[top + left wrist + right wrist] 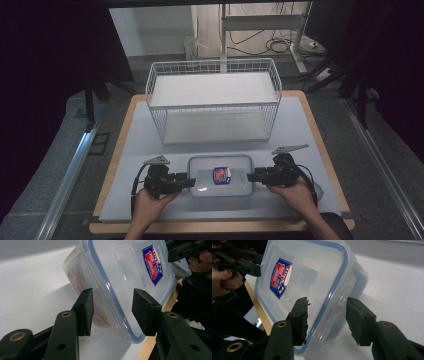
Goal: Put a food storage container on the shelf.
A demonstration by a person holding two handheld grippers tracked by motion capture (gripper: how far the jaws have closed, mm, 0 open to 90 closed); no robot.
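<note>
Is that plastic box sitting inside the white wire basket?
No, the lidded plastic box lies on the table in front of the white wire basket, between the two grippers near the table's front edge.

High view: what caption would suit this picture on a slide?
Two hand-held tongs, left and right, meet the short ends of a clear lidded container before a white wire basket.

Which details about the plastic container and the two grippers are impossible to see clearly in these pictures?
- Contents of the plastic container: an orange blur behind the frosted wall in the left gripper view.
- Label text: blurred.
- Left gripper and right gripper: jaws straddle the container's ends; pad contact unclear.
- Wire basket lower shelf: partly screened by mesh.
</note>
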